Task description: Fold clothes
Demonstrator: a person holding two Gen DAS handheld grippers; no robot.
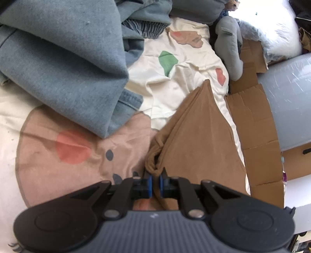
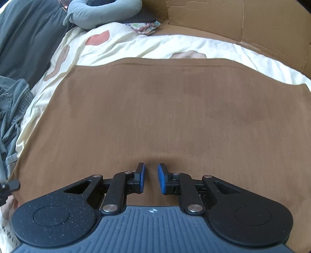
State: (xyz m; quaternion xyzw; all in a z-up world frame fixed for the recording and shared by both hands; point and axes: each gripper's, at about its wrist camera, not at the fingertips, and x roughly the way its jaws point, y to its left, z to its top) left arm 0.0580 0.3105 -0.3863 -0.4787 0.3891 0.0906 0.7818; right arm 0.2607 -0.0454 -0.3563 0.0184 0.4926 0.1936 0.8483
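A: Where is the garment?

B: The brown garment (image 2: 165, 109) lies spread flat on the bed's cream duvet (image 2: 136, 48), its straight far hem running across toward the cardboard (image 2: 243, 21) that stands along the bed's far edge. From the left wrist view the same brown cloth (image 1: 198, 140) rises into a peak by the bed's right edge.

A: And the grippers?

B: The left gripper (image 1: 155, 180) has its blue pads nearly together, pinching a bunched fold of the brown cloth at its near corner. The right gripper (image 2: 151, 175) stands over the flat middle of the cloth with a narrow gap between its blue pads; nothing is between them. Whether its tips touch the fabric I cannot tell.

A: What lies around it?

B: A pile of blue-grey clothes (image 1: 64, 64) sits on the duvet to the left, with a denim hem (image 1: 130, 99) poking out beneath it. The duvet carries pink, red and green patches. A grey plush toy (image 2: 101, 11) rests at the bed's far left corner, beside a dark grey blanket (image 2: 29, 39). Flattened cardboard (image 1: 258, 132) runs along the bed's right edge.
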